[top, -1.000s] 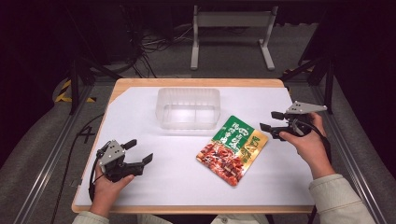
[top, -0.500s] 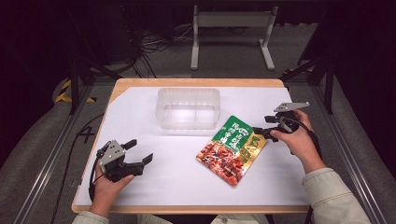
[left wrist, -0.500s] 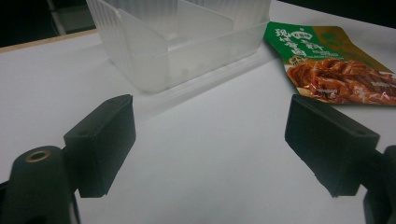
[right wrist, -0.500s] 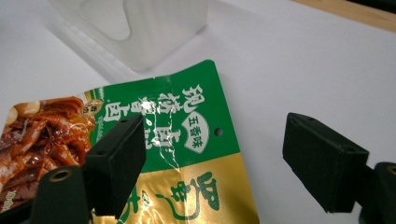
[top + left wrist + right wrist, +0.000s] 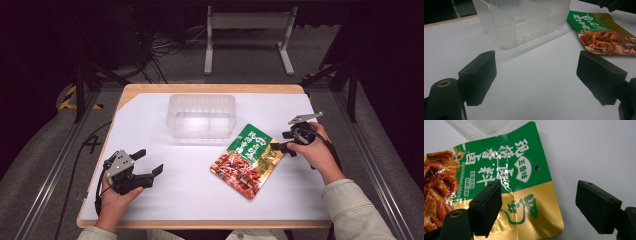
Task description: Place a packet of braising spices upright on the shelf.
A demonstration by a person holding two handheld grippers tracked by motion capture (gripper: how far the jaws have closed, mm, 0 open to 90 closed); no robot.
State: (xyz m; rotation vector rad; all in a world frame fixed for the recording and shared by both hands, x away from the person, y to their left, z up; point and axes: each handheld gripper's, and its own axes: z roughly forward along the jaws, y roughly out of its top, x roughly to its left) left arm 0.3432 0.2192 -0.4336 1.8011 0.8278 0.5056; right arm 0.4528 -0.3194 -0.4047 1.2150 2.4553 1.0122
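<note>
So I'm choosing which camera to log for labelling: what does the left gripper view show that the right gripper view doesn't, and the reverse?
The left gripper view alone gives the clear plastic container with its inner divider, standing behind the open left gripper, plus the packet's meat picture in full. The right gripper view alone gives the packet's green top edge close up, with its hang hole and gold corner, and the open right gripper with one jaw over that corner. Both show the snack packet lying flat on the white table surface.
</note>
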